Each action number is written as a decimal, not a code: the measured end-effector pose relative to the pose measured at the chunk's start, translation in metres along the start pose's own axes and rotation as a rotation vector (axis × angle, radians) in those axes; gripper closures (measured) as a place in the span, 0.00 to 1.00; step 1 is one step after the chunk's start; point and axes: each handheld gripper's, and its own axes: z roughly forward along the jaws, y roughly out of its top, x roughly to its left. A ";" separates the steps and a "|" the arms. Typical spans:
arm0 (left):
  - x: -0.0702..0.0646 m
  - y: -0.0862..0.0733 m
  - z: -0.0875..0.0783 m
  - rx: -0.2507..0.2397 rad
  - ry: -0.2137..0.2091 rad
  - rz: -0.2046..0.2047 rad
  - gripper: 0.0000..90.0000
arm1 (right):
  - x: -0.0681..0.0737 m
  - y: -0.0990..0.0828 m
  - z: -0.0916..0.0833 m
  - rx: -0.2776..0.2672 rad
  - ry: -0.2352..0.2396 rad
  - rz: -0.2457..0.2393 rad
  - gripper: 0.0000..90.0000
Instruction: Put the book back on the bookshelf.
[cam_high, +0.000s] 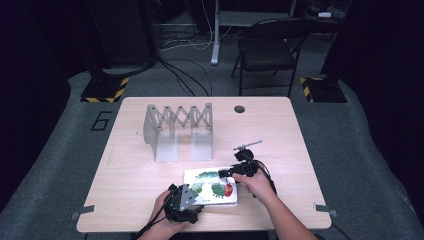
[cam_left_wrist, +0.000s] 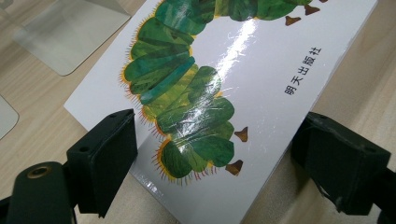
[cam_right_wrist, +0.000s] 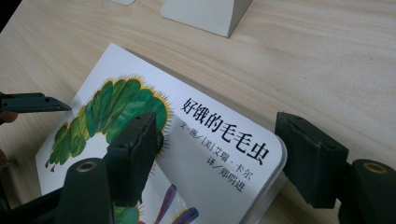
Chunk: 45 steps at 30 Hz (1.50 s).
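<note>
A white board book (cam_high: 210, 182) with a green caterpillar on its cover lies flat near the table's front edge. In the left gripper view, the book (cam_left_wrist: 261, 79) has its near corner between the jaws of my left gripper (cam_left_wrist: 219, 123). Those jaws stand wide, one beside each edge, and I see no squeeze. From the high view, the left gripper (cam_high: 194, 196) sits at the book's front left. My right gripper (cam_high: 227, 173) is at the book's far right. In its own view the right gripper (cam_right_wrist: 217, 126) is open, with one jaw over the book's cover (cam_right_wrist: 210, 177) and the other past the rounded corner.
An expanding metal book rack (cam_high: 177, 130) stands upright behind the book, its flat feet (cam_left_wrist: 70, 32) reaching toward it. A round cable hole (cam_high: 239, 109) sits at the table's back. A folding chair (cam_high: 267, 50) and floor cables lie beyond the table.
</note>
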 end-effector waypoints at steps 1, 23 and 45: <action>0.000 0.000 0.000 0.000 0.000 0.003 0.16 | 0.000 0.000 0.000 0.005 0.003 -0.003 0.34; 0.001 0.000 0.000 -0.003 -0.002 0.007 0.16 | 0.000 0.000 -0.002 0.009 0.019 0.025 0.40; 0.001 -0.001 0.000 -0.008 -0.002 0.011 0.15 | -0.008 -0.003 0.004 0.016 0.042 0.055 0.40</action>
